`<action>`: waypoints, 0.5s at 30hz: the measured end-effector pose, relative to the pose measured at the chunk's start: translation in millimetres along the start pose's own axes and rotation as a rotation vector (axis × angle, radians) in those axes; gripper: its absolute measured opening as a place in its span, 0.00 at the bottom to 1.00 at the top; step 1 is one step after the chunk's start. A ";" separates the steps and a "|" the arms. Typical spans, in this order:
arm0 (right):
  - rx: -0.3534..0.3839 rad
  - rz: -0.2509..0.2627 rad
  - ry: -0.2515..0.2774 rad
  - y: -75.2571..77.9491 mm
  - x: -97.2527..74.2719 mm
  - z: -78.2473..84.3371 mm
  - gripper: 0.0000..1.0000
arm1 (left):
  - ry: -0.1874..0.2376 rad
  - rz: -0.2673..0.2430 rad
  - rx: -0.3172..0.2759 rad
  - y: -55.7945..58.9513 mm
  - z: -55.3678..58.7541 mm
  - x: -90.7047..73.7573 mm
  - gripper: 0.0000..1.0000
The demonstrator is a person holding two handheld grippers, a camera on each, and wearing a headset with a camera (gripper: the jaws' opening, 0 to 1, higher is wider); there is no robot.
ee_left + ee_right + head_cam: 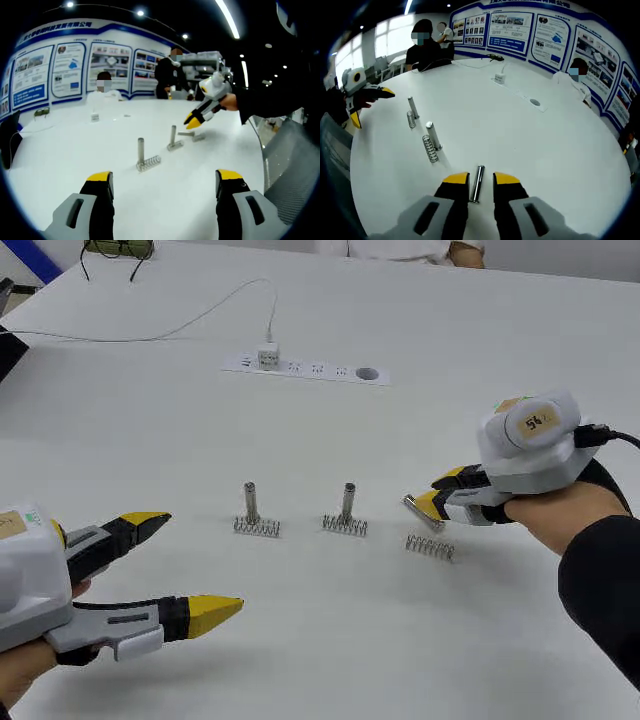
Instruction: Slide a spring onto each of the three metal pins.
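Nearest, at the near left, the left gripper [200, 560] hangs with its jaws spread wide and empty. To the right the third pin [421, 512] lies flat between the narrowed jaws of the right gripper [425, 493]; I cannot tell whether they pinch it. The third spring [430, 547] lies just nearer. The left pin [251, 502] and middle pin [348, 501] stand upright, with the left spring [257, 528] and middle spring [345, 526] at their feet. The pin is probably stiff and slick, so grip it mid-shaft. The springs look light and squashy, so pinch them gently near one end.
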State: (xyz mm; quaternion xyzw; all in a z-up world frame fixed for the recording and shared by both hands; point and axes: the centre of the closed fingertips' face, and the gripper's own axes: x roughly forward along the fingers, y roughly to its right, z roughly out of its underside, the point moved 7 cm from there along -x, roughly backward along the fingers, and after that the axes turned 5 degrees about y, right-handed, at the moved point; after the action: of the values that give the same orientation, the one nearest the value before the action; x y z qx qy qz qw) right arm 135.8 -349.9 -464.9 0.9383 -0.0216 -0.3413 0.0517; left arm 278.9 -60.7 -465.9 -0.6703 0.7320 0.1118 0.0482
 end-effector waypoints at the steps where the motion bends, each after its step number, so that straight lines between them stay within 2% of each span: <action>1: 0.003 -0.001 -0.005 0.5 1.9 0.0 0.19 | 0.000 0.000 -0.001 0.0 0.4 0.1 0.85; 15: 0.018 -0.020 -0.078 -0.1 25.1 -0.7 0.17 | -0.002 -0.003 -0.007 -1.0 3.1 0.2 0.85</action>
State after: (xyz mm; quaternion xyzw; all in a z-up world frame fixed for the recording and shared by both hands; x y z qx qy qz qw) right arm 155.4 -351.6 -480.4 0.9249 -0.0172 -0.3777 0.0390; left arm 279.6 -60.2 -469.1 -0.6714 0.7306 0.1152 0.0466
